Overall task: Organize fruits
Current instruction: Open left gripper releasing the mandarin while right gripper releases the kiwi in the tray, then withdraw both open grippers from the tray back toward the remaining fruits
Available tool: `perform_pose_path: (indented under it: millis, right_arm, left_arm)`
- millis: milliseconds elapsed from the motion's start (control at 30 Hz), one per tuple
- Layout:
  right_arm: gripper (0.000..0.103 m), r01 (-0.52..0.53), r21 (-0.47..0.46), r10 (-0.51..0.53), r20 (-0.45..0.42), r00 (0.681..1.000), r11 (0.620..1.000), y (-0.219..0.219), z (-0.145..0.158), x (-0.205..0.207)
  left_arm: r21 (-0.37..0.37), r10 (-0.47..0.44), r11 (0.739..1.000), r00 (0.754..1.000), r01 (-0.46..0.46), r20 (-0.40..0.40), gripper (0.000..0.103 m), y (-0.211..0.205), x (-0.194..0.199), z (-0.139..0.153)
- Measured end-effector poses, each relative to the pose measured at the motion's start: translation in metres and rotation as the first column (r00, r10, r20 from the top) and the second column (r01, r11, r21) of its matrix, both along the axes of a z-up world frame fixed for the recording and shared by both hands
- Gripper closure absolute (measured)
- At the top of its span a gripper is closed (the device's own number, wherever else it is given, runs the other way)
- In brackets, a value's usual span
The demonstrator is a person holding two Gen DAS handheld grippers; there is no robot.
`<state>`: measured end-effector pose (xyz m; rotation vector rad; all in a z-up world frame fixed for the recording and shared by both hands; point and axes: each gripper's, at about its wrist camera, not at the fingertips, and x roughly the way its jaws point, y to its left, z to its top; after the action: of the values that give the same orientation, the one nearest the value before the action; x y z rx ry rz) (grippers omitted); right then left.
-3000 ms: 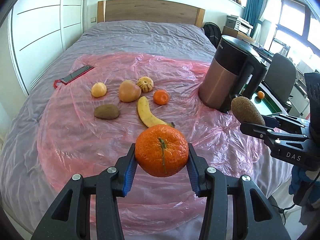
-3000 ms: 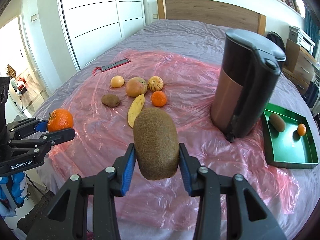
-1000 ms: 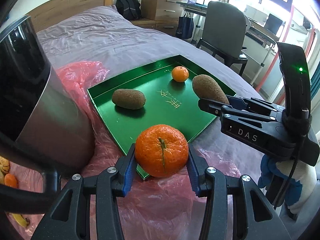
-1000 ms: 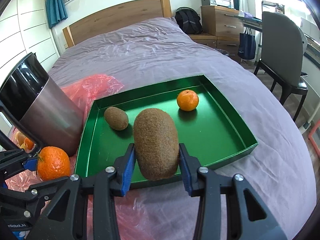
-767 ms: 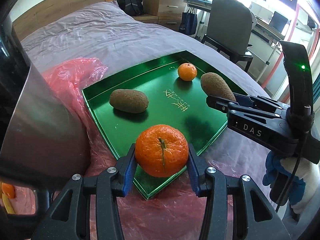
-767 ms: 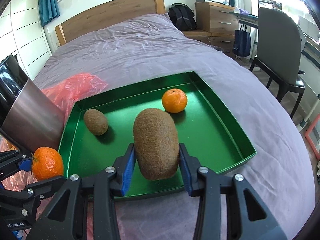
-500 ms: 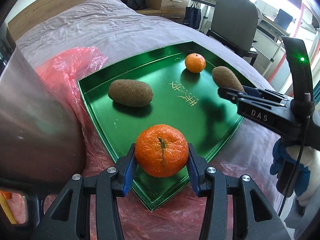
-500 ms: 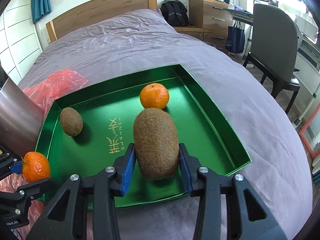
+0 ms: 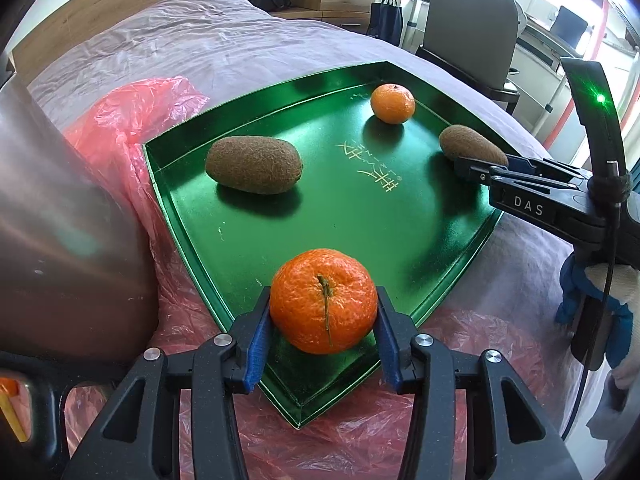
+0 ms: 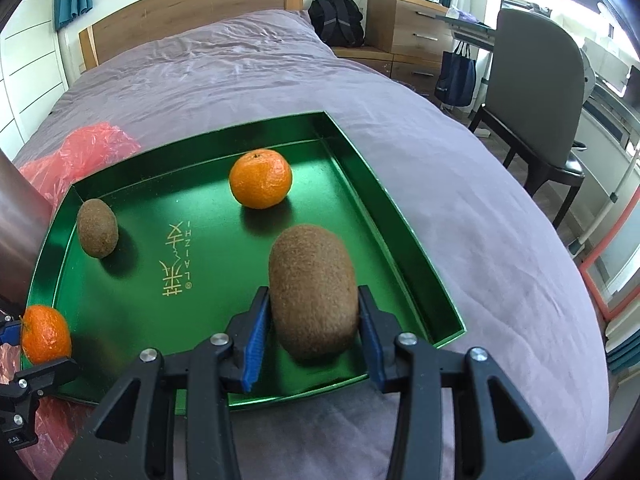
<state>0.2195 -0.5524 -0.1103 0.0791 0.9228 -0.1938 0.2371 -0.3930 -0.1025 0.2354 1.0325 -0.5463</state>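
Note:
My left gripper [image 9: 323, 334] is shut on a large orange mandarin [image 9: 323, 300] and holds it over the near corner of the green tray [image 9: 360, 216]. My right gripper [image 10: 312, 334] is shut on a brown kiwi [image 10: 314, 296] over the tray's [image 10: 400, 224] near right part. In the tray lie another kiwi [image 9: 254, 165] [image 10: 97, 228] and a small mandarin [image 9: 392, 103] [image 10: 261, 179]. The right gripper with its kiwi [image 9: 472, 148] shows in the left wrist view, the left one with its mandarin [image 10: 45, 334] in the right wrist view.
A metal kettle [image 9: 60, 216] stands close to the tray's left side on pink plastic sheet [image 9: 132, 120]. The tray lies on a purple bedspread [image 10: 280, 72]. A grey chair [image 10: 536, 120] and a desk stand right of the bed.
Both grippers carried their fruit from the pink sheet around the kettle to the green tray and have come in lower over it. Neither has let go.

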Motion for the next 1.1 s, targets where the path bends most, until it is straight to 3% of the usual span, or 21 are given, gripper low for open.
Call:
perform_pose_path:
  millis: [300,333,367,433,733,933,1100]
  right_arm:
    - [0.067,-0.043,-0.016,0.042,-0.066,0.997,0.999,0.001,0.000,0.002]
    - [0.063,-0.042,-0.020,0.041,-0.070,0.997,0.999,0.002,0.001,0.002]
    - [0.045,-0.036,-0.022,0.035,-0.070,0.997,0.999,0.002,0.003,0.001]
    - [0.035,-0.024,-0.022,0.023,-0.062,0.998,0.999,0.002,0.008,-0.002]
    - [0.021,0.028,-0.013,-0.028,0.010,1.000,1.000,-0.004,0.045,-0.044]
    - [0.015,0.069,0.009,-0.069,0.063,0.996,0.998,-0.009,0.074,-0.082]
    - [0.013,0.084,0.027,-0.086,0.093,0.992,0.996,-0.004,0.092,-0.114]
  left_arm:
    - [0.035,0.007,0.999,1.000,-0.007,-0.010,0.060,-0.004,0.001,0.002]
    - [0.039,0.007,0.999,1.000,-0.007,-0.006,0.058,-0.004,0.002,0.003]
    - [0.043,0.008,0.999,1.000,-0.008,0.002,0.048,-0.004,0.001,0.005]
    - [0.046,0.013,0.999,1.000,-0.014,0.022,0.043,-0.003,-0.001,0.011]
    - [0.047,-0.001,0.999,0.998,-0.002,0.068,0.039,0.005,-0.026,0.036]
    - [0.027,-0.030,0.999,0.995,0.027,0.095,0.024,0.015,-0.059,0.058]
    - [0.007,-0.057,0.998,0.994,0.056,0.095,0.022,0.027,-0.088,0.073]
